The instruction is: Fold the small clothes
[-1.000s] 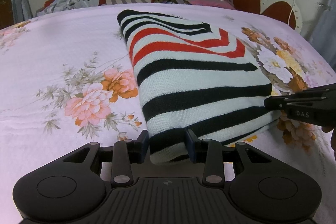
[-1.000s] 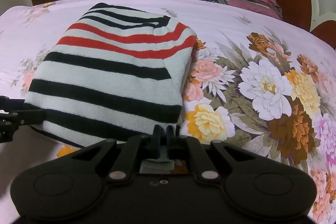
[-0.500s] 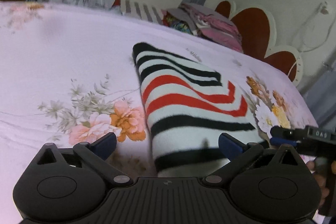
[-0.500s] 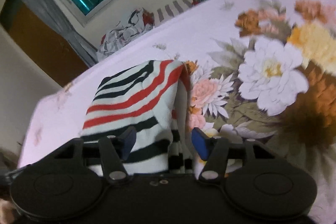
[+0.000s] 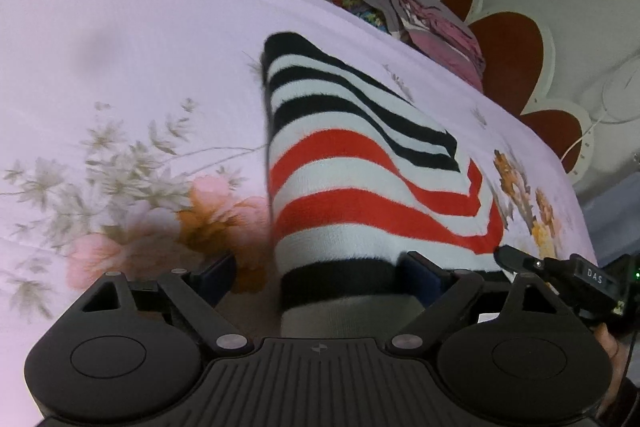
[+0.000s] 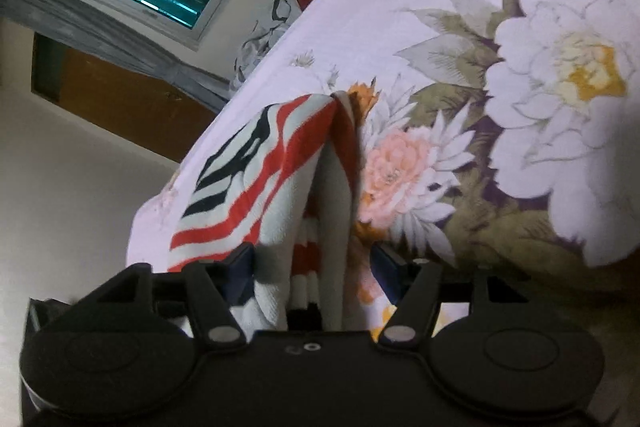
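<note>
Both grippers, left (image 5: 320, 273) closing and right (image 6: 312, 261) apart, straddle the striped sweater's (image 5: 360, 179) near edge unclamped; next, clamp for another fold.

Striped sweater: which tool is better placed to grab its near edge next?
Probably the left tool: the striped sweater lies flat between its closing fingers. The right tool is rolled and faces bunched layers at the side fold.

sweater (image 5: 360, 187) near edge hidden, bedsheet (image 5: 120, 211) flowers blurred
</note>
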